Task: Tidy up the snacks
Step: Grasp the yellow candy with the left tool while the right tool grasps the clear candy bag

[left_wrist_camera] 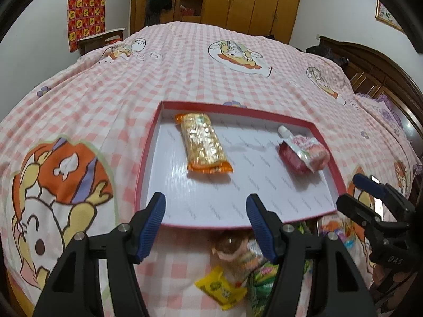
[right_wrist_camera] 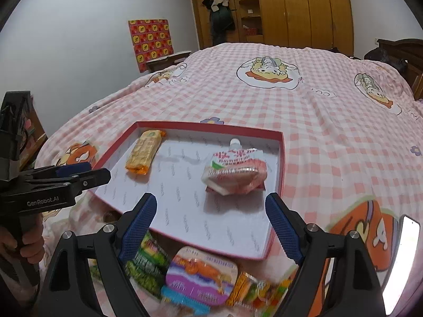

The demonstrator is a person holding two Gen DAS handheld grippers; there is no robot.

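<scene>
Left wrist fisheye is showing the left tool (left_wrist_camera: 206,211) hovering over the near edge of the red-rimmed box lid (left_wrist_camera: 148,142), its blue pads spread wide and gripping nothing. Two snacks are already lying inside the lid, well apart: an orange-ended cracker pack (left_wrist_camera: 203,142) toward the far left and a pink spouted jelly pouch (left_wrist_camera: 304,153) at the right, seemingly being spaced out so each keeps its own spot. Near the tool, on the pink checked bedspread (left_wrist_camera: 185,66), loose snacks are waiting: a yellow candy packet (left_wrist_camera: 222,288) and a green packet (left_wrist_camera: 261,282). The right tool (left_wrist_camera: 370,195) is entering from the right. Wooden wardrobes are standing beyond the bed.

Right wrist fisheye is showing the right tool (right_wrist_camera: 211,219) also spread open and empty, poised above the lid's near rim (right_wrist_camera: 267,253) with the jelly pouch (right_wrist_camera: 235,171) just beyond it. Below, the unsorted pile is lying on the bed close to the lid, probably for short carries: a purple-topped sealed cup (right_wrist_camera: 201,277) and green packets (right_wrist_camera: 148,261). The left tool (right_wrist_camera: 79,175) is reaching in from the left, its opening unclear here. A phone (right_wrist_camera: 404,259) is lying at the right.
</scene>
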